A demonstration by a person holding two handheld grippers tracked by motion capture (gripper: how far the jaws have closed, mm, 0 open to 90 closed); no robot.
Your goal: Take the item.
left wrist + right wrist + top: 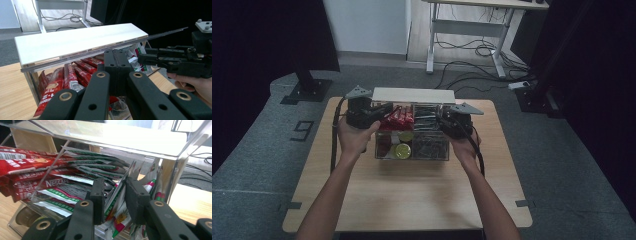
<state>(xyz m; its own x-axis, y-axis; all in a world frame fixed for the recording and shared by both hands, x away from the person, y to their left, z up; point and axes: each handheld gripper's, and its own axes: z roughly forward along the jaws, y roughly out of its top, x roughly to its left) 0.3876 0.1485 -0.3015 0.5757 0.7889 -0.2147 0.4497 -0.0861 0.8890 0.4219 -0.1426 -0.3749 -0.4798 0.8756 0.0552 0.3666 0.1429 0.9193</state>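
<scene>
A clear acrylic organiser (412, 156) stands at the table's middle with its white-topped lid (412, 95) raised. Red sachets (398, 117) fill its upper left compartment and green-and-white sachets (426, 119) the upper right. My left gripper (384, 109) is shut, jaws pressed together (116, 62) with nothing visible between them, just under the lid's front edge (82, 41) above the red sachets (70, 77). My right gripper (439, 119) reaches into the right compartment. Its jaws (115, 181) stand apart around upright green-and-white sachets (117, 197), with slack on both sides.
Round capsules (402, 150) lie in the organiser's lower level. The wooden table (412, 200) has bare room in front and to both sides. Behind it stand a white desk frame (472, 30) and floor cables (477, 50). Dark curtains hang left and right.
</scene>
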